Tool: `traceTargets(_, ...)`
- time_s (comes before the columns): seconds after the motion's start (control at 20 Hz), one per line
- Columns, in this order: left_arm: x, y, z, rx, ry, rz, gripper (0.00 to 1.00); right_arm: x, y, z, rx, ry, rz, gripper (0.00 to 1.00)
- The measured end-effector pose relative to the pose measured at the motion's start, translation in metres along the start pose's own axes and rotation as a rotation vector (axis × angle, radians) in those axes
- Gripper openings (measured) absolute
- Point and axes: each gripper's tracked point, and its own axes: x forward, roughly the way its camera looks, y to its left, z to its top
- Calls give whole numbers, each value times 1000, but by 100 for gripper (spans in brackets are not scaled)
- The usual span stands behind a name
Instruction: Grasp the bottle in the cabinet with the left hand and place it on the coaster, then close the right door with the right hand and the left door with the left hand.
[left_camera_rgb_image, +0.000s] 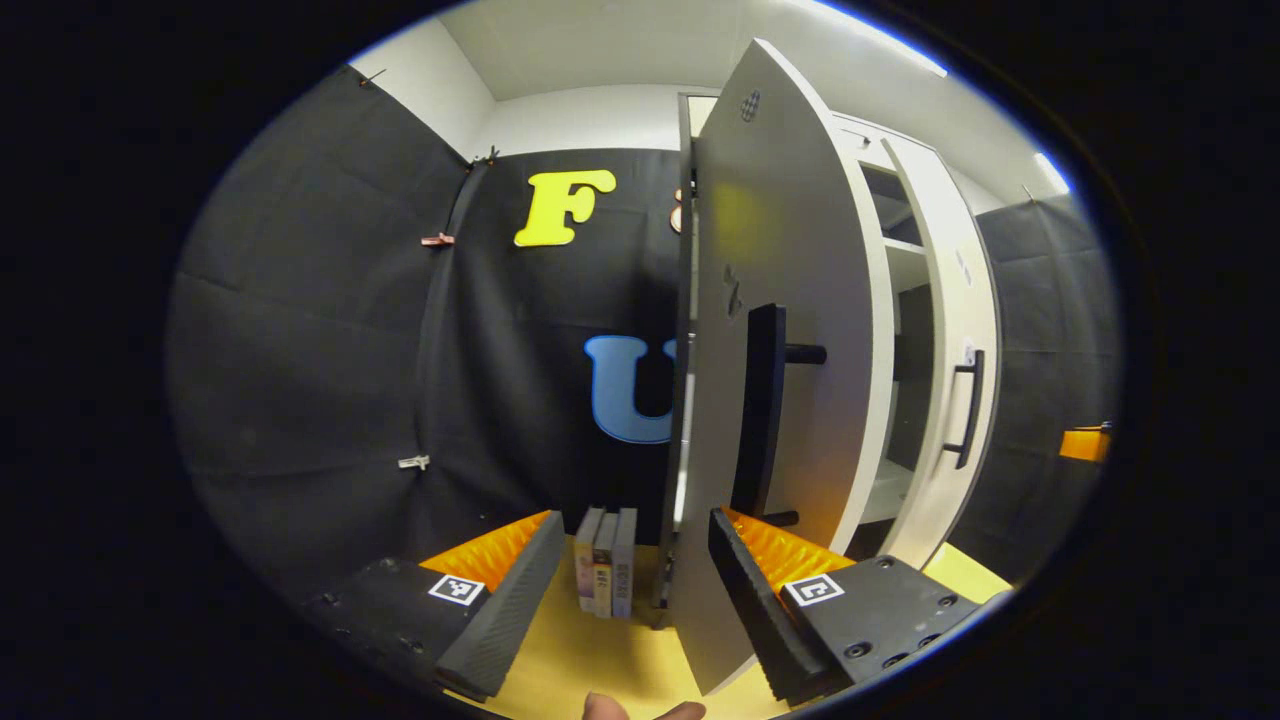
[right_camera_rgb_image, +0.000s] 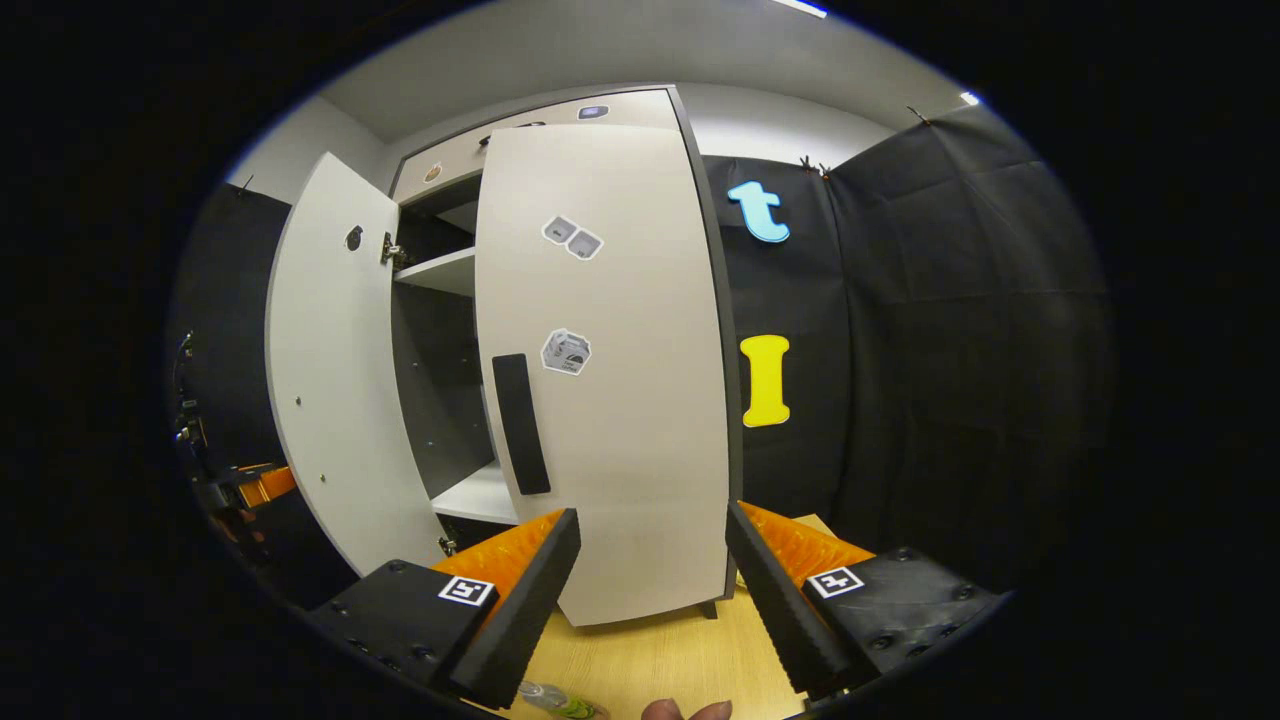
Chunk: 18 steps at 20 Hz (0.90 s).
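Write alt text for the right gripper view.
A white cabinet stands on a wooden table, its right door nearly closed and its left door swung wide open. The right gripper hovers before the right door, jaws apart and empty.

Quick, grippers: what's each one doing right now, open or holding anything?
Left gripper: open, holding nothing, at the left door.
Right gripper: open, holding nothing, facing the right door.
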Motion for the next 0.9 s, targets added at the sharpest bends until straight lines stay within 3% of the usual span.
traceTargets(0.65, 34, -122, 3, 27, -11, -145, 93, -18, -44, 3, 12, -7, -48, 97)
traceTargets(0.85, 48, -130, 3, 43, -15, -121, 93, -16, -48, 4, 11, -2, -40, 98)
traceTargets(0.9, 52, -133, 0, 32, -9, -119, 89, -16, -48, 4, 6, -2, -37, 98)
